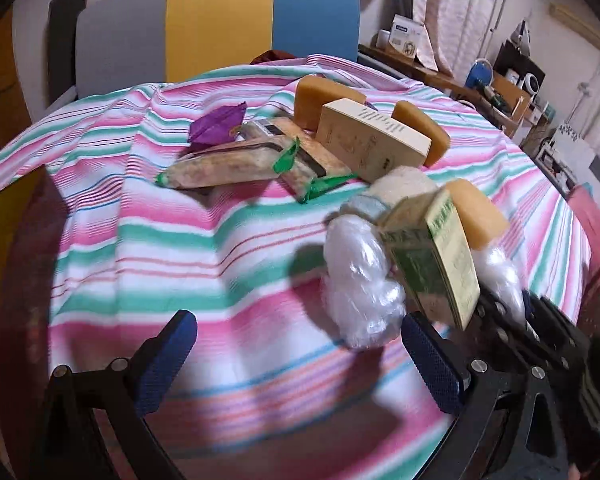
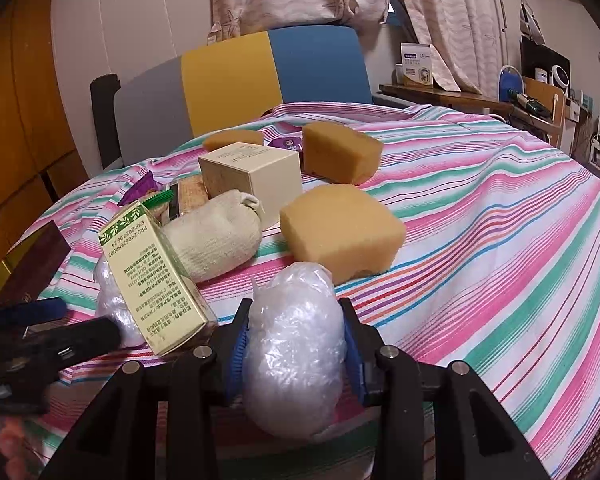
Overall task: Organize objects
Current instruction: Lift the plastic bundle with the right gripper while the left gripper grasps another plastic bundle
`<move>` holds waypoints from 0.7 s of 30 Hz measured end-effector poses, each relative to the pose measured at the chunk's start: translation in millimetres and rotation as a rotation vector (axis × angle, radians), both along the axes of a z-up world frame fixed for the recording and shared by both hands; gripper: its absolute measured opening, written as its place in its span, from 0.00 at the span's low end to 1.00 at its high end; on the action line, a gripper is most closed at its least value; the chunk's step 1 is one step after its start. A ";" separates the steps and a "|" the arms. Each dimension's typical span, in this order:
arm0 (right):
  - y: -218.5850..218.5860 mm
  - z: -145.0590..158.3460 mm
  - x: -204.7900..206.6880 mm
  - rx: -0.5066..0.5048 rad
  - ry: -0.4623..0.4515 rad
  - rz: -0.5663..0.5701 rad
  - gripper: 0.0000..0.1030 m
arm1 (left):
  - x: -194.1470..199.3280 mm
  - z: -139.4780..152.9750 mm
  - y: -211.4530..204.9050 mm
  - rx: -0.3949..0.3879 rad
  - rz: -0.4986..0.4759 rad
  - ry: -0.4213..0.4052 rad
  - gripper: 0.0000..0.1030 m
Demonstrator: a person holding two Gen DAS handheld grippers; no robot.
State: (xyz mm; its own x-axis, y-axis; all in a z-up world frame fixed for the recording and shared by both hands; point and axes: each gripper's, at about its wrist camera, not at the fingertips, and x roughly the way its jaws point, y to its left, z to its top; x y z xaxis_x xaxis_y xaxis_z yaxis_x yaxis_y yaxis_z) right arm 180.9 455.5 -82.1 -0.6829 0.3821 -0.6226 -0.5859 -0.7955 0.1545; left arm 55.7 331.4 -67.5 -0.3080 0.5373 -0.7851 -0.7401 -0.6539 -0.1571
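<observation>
- Left wrist view: my left tongs (image 1: 296,360) hang with the blue pads wide apart and nothing between them, over bare striped pink, green and white cloth (image 1: 140,272) covering the desk.
- Just ahead of the right pad lies a crumpled clear plastic bundle (image 1: 360,280), touching a tilted green-and-cream printed carton (image 1: 436,256); I cannot tell what is inside the carton.
- Behind the carton sit a cream knitted pouch (image 1: 404,180) and a tan sponge block (image 1: 480,216).
- Further back, a closed cream cardboard box (image 1: 372,140) lies between two more tan sponges, beside green-ended snack packets (image 1: 228,164) and a purple wrapper (image 1: 216,124).
- A grey, yellow and blue chair back (image 1: 220,28) stands behind the desk.
- Right wrist view: my right tongs (image 2: 296,344) are clamped on a second clear plastic bundle (image 2: 296,344), both blue pads pressing its sides at the near desk edge.
- The green-and-cream printed carton leans just left of it, blocking the first bundle.
- The left tongs show at the lower left, blurred.
- The nearest tan sponge block sits directly ahead of the gripped bundle.
</observation>
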 end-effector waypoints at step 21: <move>-2.1 -3.8 3.5 0.018 0.028 -0.003 0.40 | -3.6 -9.2 -27.7 0.131 0.036 0.048 0.42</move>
